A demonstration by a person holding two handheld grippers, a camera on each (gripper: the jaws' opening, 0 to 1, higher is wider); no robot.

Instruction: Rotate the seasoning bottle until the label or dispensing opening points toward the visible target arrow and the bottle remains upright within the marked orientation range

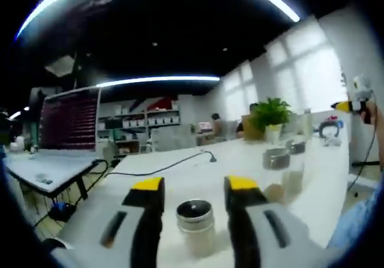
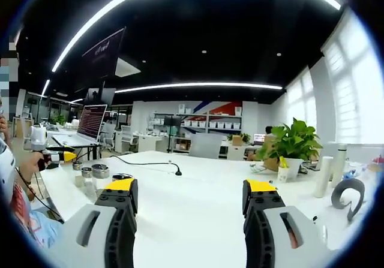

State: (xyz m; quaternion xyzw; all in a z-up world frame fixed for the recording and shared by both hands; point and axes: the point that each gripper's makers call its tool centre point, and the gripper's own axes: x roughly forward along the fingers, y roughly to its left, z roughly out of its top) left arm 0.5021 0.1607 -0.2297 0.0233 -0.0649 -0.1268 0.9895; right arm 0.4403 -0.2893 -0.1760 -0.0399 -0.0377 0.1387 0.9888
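Note:
A small clear seasoning bottle [image 1: 195, 219] with a silver cap stands upright on the white table [image 1: 180, 181]. My left gripper [image 1: 195, 187] is open and straddles it, with a narrow gap on each side between the yellow-tipped jaws and the bottle. Held over the bare tabletop [image 2: 192, 214], my right gripper [image 2: 191, 185] is open wide with nothing between its jaws. It also appears at the far right of the left gripper view as a yellow-tipped tool [image 1: 353, 105] in a hand. The left gripper [image 2: 57, 155] appears at the left of the right gripper view.
Two more silver-capped bottles [image 1: 276, 159] [image 1: 295, 147] stand further along the table. A black cable [image 1: 162, 167] crosses it. A potted plant [image 2: 294, 142], two white cylinders [image 2: 324, 176] and a grey curved object [image 2: 348, 195] sit on the right. A person's sleeve [image 2: 24, 214] is at the left.

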